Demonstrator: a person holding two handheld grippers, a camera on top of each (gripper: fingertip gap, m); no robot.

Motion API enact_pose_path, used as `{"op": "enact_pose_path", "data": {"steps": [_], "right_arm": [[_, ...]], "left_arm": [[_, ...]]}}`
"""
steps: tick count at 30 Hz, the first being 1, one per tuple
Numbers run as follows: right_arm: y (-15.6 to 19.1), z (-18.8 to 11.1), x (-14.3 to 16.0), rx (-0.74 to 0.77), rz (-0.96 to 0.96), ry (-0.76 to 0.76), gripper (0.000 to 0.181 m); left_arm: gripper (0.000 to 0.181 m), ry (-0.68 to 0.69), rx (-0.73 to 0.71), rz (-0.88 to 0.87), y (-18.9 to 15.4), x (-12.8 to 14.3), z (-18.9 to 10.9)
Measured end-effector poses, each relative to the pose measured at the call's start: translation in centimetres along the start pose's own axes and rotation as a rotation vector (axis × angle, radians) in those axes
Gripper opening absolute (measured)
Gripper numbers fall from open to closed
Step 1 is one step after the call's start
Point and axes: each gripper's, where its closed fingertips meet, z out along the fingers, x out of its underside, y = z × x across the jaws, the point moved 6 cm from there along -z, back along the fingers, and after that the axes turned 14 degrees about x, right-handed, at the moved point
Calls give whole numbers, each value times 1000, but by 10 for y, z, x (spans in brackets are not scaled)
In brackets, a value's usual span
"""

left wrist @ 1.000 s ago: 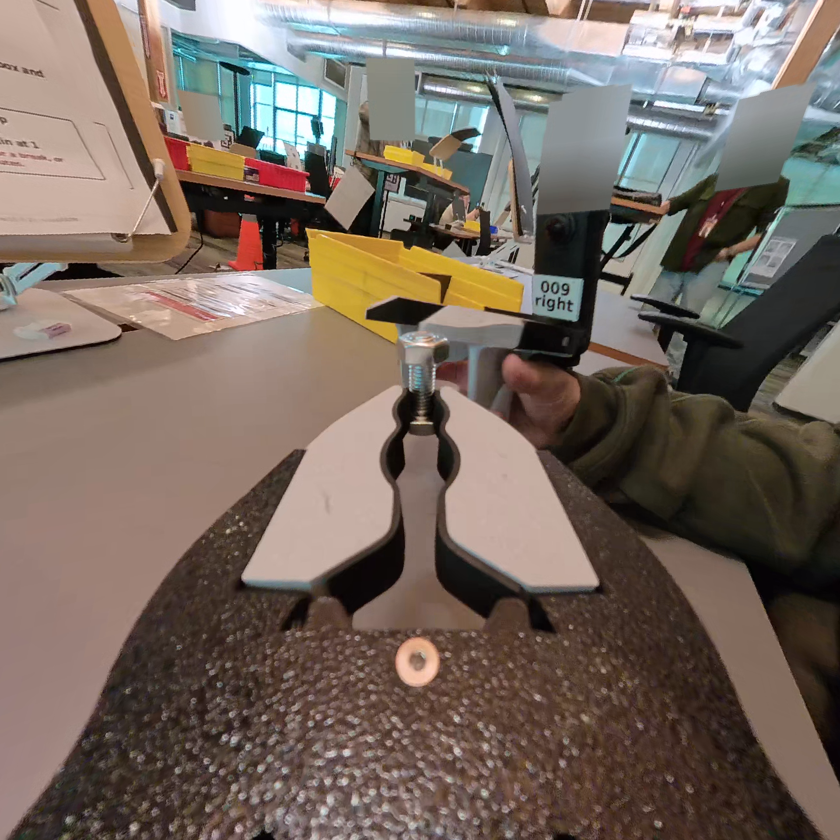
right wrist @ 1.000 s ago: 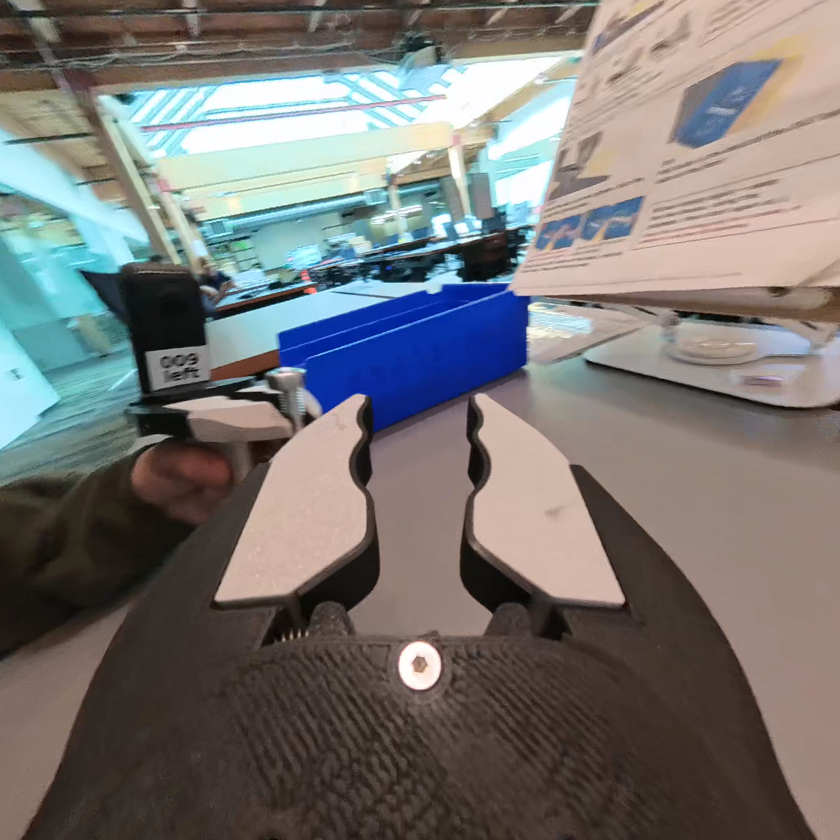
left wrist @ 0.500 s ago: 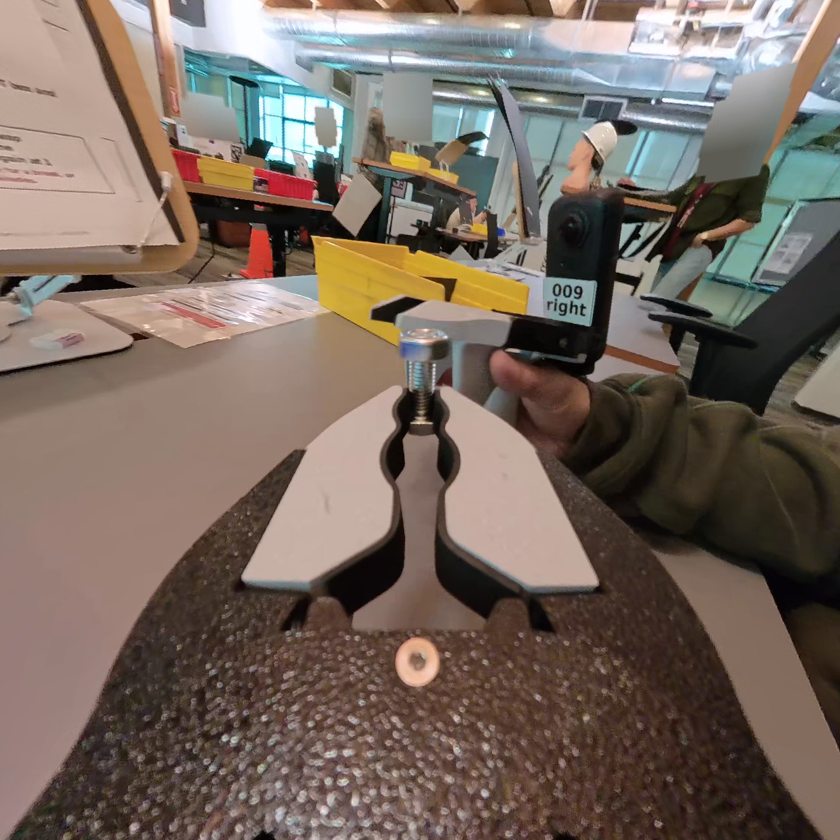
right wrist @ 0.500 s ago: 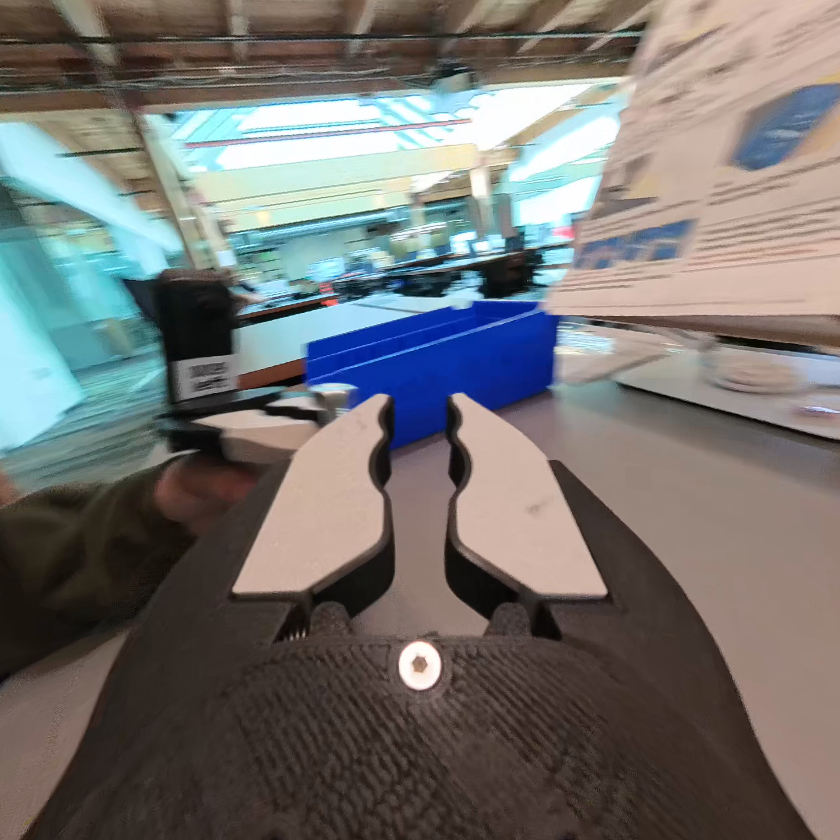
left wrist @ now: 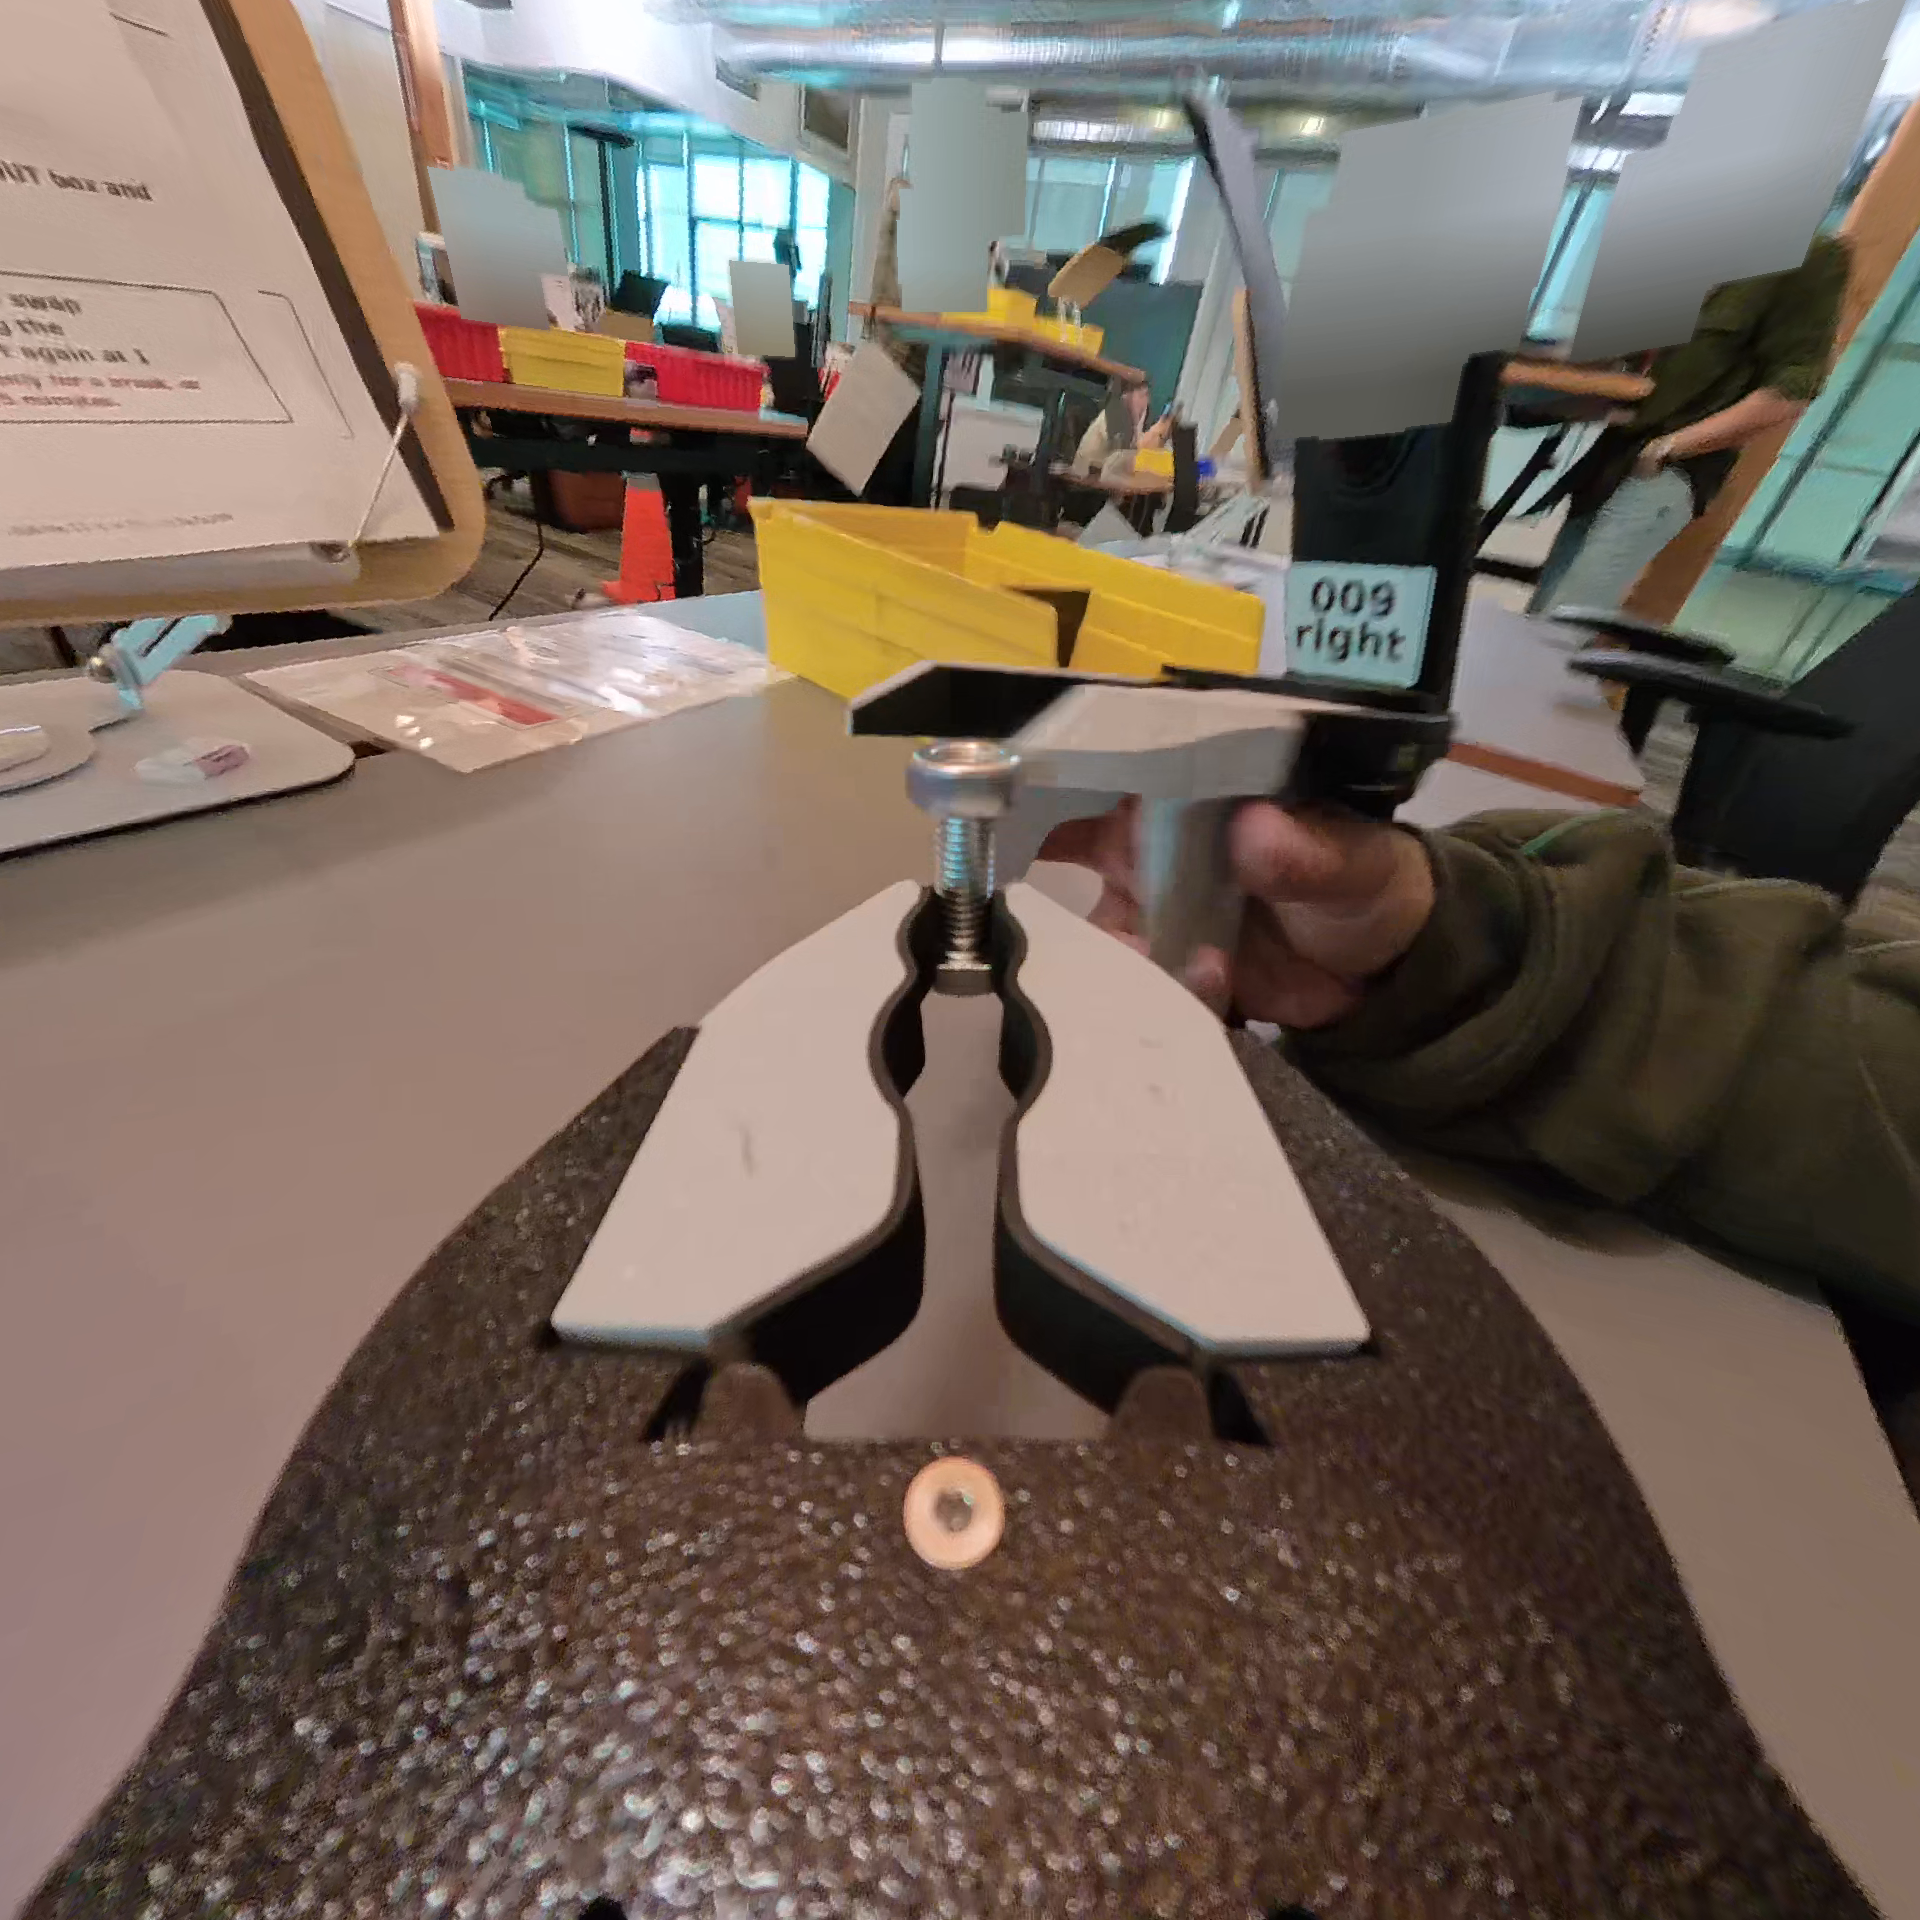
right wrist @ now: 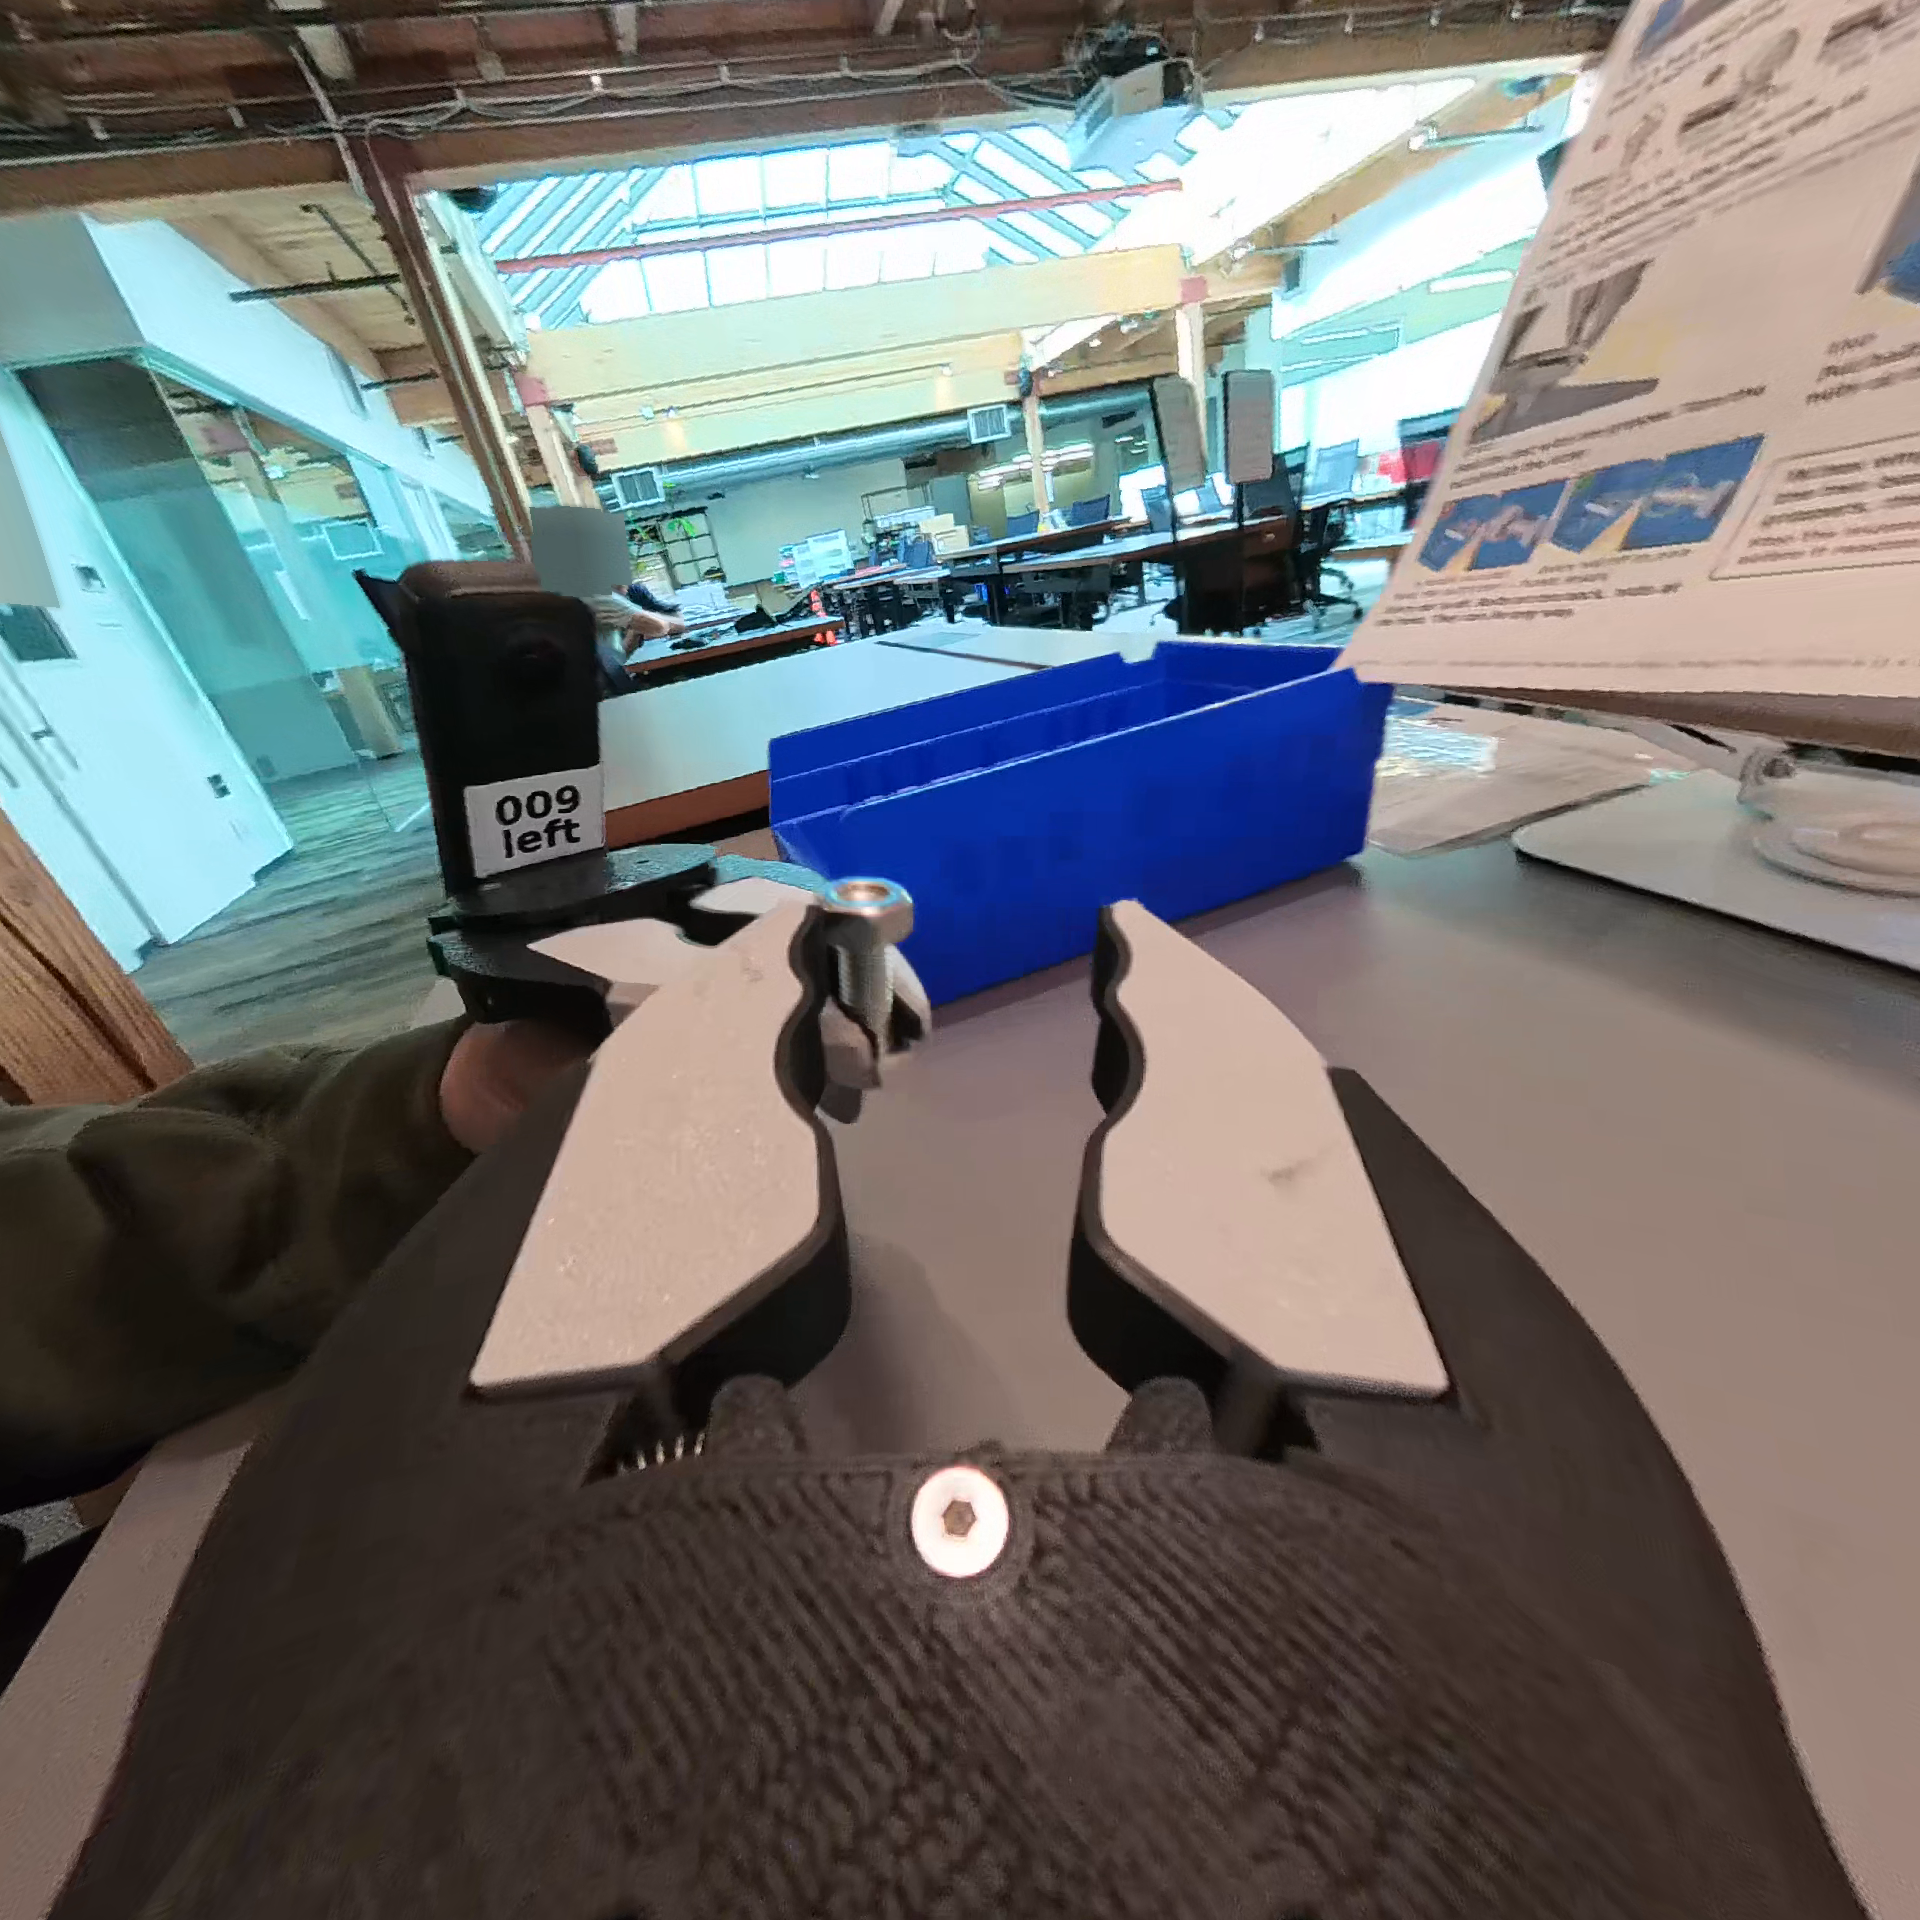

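Bolt pinched upright in left jaws, right jaws spread beside it

Left gripper point(left wrist: 961, 935): jaws pressed onto the threaded shank of a silver bolt point(left wrist: 961, 831), pinching it at the very tips. Bolt upright, socket head on top, clear above the jaws, lower end gripped in the notch between them. Held above the grey worktop point(left wrist: 416, 987), not resting on it.

Right gripper point(right wrist: 961, 971): jaws spread wide, nothing between them, only bare worktop point(right wrist: 1558, 1091) showing through the gap. Seen from the right wrist, bolt point(right wrist: 868, 951) just beyond the tip of the left-hand jaw, at that jaw's outer end rather than in the gap. Whether touching that jaw: cannot tell. Seen from the left wrist, right gripper point(left wrist: 1039, 717) lying level just behind the bolt head, its tips reaching past it; hand point(left wrist: 1278, 904) in an olive sleeve point(left wrist: 1662, 1018) gripping its handle, to the right of the left jaws.

Beyond the left jaws: yellow bin point(left wrist: 987, 613) on the worktop, well apart. Far left of them: clear plastic sleeve point(left wrist: 520, 686) lying flat, and a stand with a printed sheet point(left wrist: 156, 312).

Beyond the right jaws: blue bin point(right wrist: 1091, 790), near the tips but apart. Right of them: another printed sheet point(right wrist: 1683, 416) on a stand.
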Motion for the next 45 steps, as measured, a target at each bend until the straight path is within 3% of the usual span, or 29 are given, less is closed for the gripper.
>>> {"op": "enact_pose_path", "data": {"steps": [2,3,6,11,13,16,18,19,22,26,29,36,39,45], "right_arm": [[-22,-5,0,161,-9,-3,26],[-29,-7,1,191,-30,9,34],[-17,-8,-1,66,5,-5,41],[17,1,-6,-41,-52,-81,36],[17,4,-3,-10,-66,-69,32],[8,2,-4,20,-59,-51,41],[-13,-3,-5,149,-43,-49,18],[-23,-6,-4,205,-47,-35,25],[-19,-8,-3,116,-29,-12,38],[11,-1,-7,-17,-45,-68,38],[17,4,-4,-7,-74,-63,33],[6,0,-3,-2,-34,-26,43],[-8,-5,-7,88,-46,-48,25],[7,-6,-13,-21,-15,-104,34]], "left_arm": [[9,-56,8,-16,1,-3,-5],[9,-57,4,-24,2,-3,-6],[9,-24,16,-8,0,-1,-2],[9,9,17,13,-2,0,1],[9,10,11,13,-2,1,1],[9,-6,0,-1,0,0,0],[9,-38,14,-2,0,-2,-3],[9,-39,9,-6,1,-2,-3],[9,-11,16,2,-1,-1,0],[9,6,24,12,-2,0,2],[9,5,23,10,-2,0,1],[9,7,11,6,0,1,1],[9,-43,17,-14,1,-2,-4],[9,-11,18,1,-1,-1,-1]]}}
